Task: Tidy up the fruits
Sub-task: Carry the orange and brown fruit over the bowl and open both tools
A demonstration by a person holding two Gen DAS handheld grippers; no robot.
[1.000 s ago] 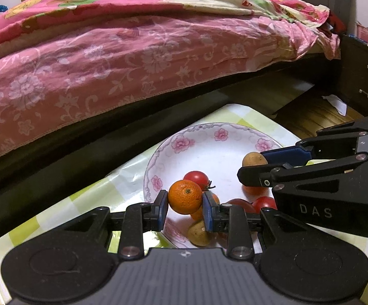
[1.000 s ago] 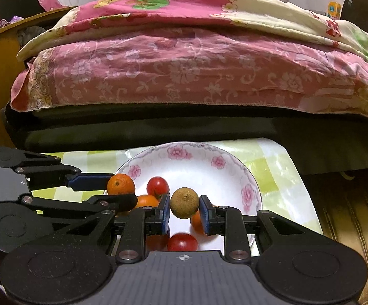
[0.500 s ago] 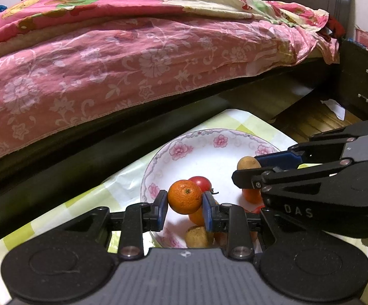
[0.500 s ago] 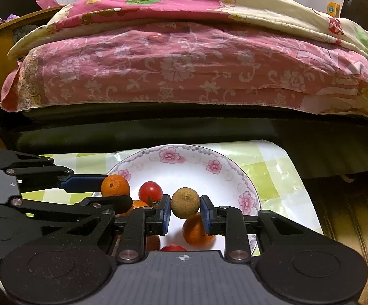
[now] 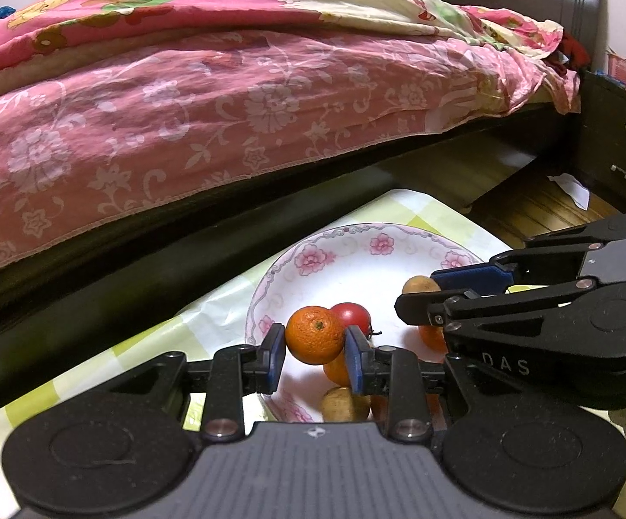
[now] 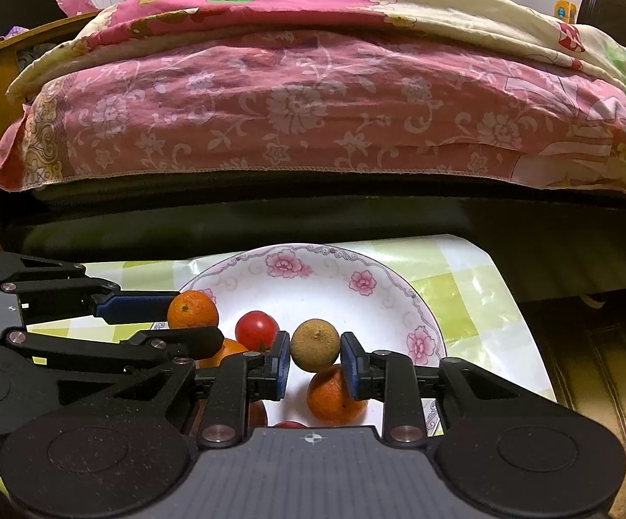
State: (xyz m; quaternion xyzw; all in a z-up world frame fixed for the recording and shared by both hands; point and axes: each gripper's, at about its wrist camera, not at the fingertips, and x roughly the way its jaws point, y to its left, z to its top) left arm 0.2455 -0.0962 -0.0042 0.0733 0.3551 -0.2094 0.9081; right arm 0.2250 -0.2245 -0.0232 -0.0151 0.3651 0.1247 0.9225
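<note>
Two tongs, each loaded: left tongs clamped on a dimpled orange mandarin, right tongs clamped on a dull brown round fruit, both mid-frame above the floral white porcelain plate. Advice: lower onto bare plate, part slowly, avoid the red tomato.

Each hand-held gripper is matte black plastic: the left hand-held gripper and right hand-held gripper share blue finger pads, silver rivets (two per linkage), round embossed discs, ribbed centre plates; "DAS" marks one.
</note>
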